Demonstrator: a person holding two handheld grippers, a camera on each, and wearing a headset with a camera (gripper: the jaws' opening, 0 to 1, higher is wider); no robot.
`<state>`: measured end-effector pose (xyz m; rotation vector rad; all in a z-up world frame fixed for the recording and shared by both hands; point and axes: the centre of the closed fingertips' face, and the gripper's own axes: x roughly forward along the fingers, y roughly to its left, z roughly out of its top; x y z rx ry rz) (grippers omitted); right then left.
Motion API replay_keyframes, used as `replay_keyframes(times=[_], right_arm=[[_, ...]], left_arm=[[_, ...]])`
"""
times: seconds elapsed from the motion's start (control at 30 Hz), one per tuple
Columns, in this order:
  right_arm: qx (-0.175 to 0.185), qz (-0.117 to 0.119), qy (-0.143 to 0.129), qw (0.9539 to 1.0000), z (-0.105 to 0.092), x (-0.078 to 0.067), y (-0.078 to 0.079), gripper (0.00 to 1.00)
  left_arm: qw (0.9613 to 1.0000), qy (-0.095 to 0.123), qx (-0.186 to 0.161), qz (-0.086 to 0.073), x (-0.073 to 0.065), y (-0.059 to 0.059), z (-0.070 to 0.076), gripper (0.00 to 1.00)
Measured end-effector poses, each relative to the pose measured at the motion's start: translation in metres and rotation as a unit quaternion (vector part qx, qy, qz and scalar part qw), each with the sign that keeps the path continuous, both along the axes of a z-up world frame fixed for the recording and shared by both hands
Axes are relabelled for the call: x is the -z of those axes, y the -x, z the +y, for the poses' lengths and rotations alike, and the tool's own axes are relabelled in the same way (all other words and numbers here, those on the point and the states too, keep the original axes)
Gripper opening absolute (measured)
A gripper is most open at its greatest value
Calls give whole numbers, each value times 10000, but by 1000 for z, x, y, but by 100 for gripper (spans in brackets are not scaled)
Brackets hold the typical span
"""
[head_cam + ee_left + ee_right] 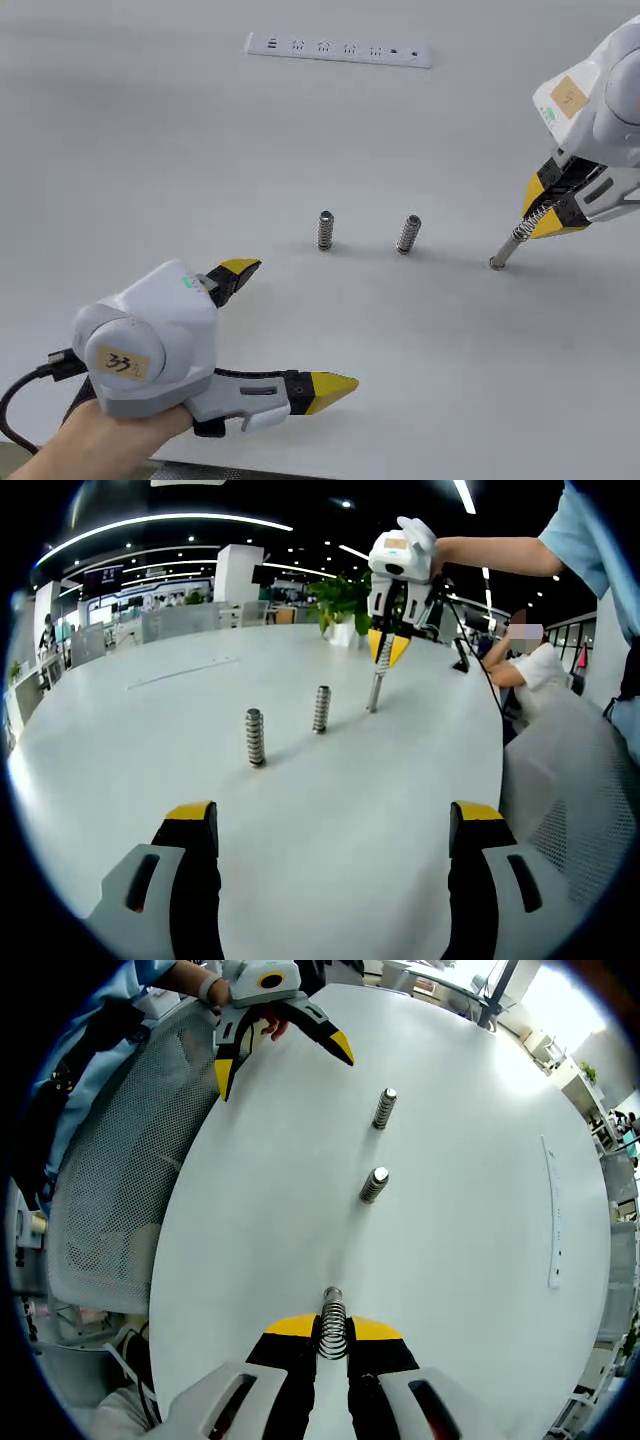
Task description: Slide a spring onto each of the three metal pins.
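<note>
Left gripper sits nearest, low in the head view, held in a hand, jaws spread wide with nothing between them; it hangs just above the white table, well short of the pins. Its own view shows the same: both yellow-tipped jaws parted, with the row of pins beyond them. Left pin and middle pin stand near each other, apart from both grippers, each with a coil seated around it and reaching down to the table. I count those two as done. Third pin stands to their right, foot on the table and leaning toward the right gripper. That gripper's jaws are closed on the third spring, which looks threaded over the pin's upper end. The right gripper view has the coil pinched between the yellow tips, with the pin's shaft running out of it. Lower shaft bare, so this spring is started but not down. Judgement: two of three finished. What is left is sliding the last coil down, letting go, and leaving the pin upright. Power strip lies at the far edge, not involved
</note>
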<state>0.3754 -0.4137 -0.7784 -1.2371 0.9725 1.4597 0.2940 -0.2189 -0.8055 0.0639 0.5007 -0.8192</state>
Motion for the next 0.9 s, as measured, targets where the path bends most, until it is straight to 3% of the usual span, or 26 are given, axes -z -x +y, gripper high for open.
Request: replay_keyframes(times=[0.9], right_arm=[[7,127,127,9998,2,29,-1,8]], left_arm=[[10000,-10,-45,56,4,-2,6,93]])
